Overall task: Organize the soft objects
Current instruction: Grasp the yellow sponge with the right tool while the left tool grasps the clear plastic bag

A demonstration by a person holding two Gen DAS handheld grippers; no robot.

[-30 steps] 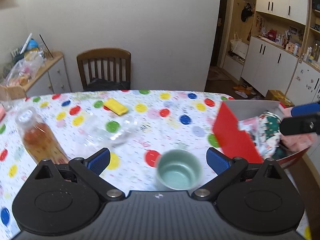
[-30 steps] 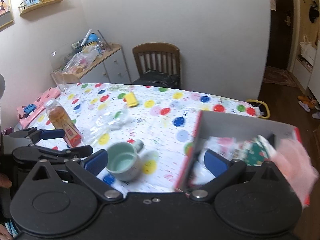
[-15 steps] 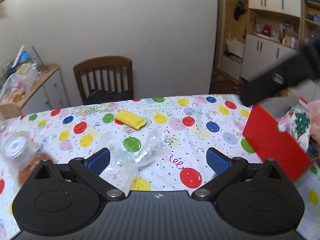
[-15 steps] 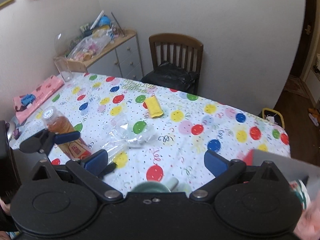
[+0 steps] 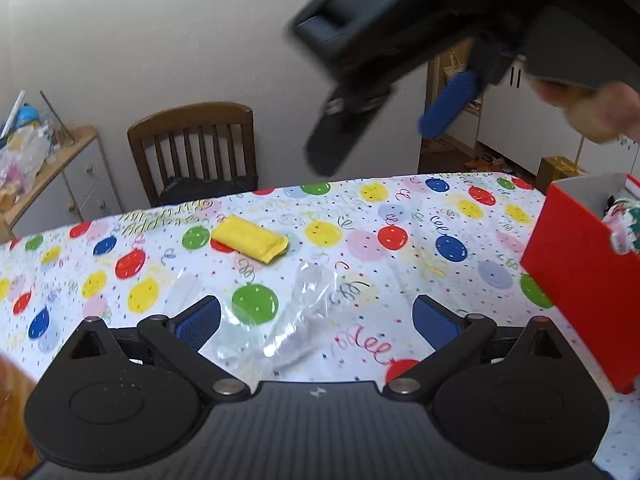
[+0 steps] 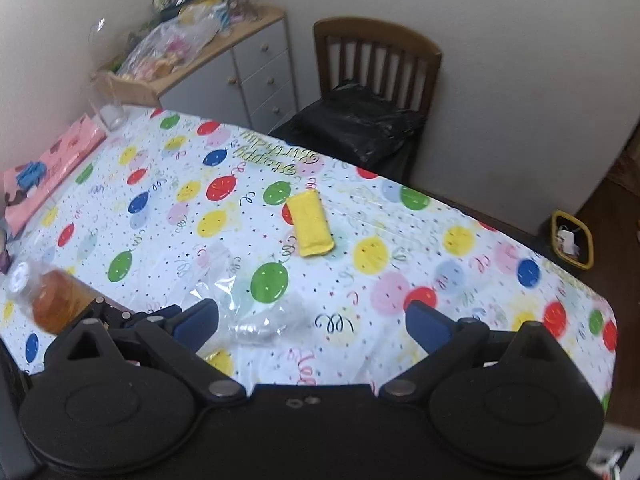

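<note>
Gripper (image 6: 312,318) above flat yellow cloth (image 6: 311,224)

Left gripper (image 5: 316,320) low over the table (image 5: 400,216), jaws spread wide, nothing between the blue pads (image 5: 198,320). Balloon-print cloth covers the table. Crumpled clear plastic bag (image 5: 288,320) lies just ahead of the fingers, partly between them. Yellow folded cloth (image 5: 250,242) lies flat farther back, apart from the bag. Red box (image 5: 580,284) at the right edge, printed fabric (image 5: 624,220) showing inside it. Right gripper (image 5: 384,128) blurred in the air, upper right, held by a hand (image 5: 600,112); one blue pad visible, jaw state unclear. Wooden chair (image 5: 192,148) behind the table against the wall.
</note>
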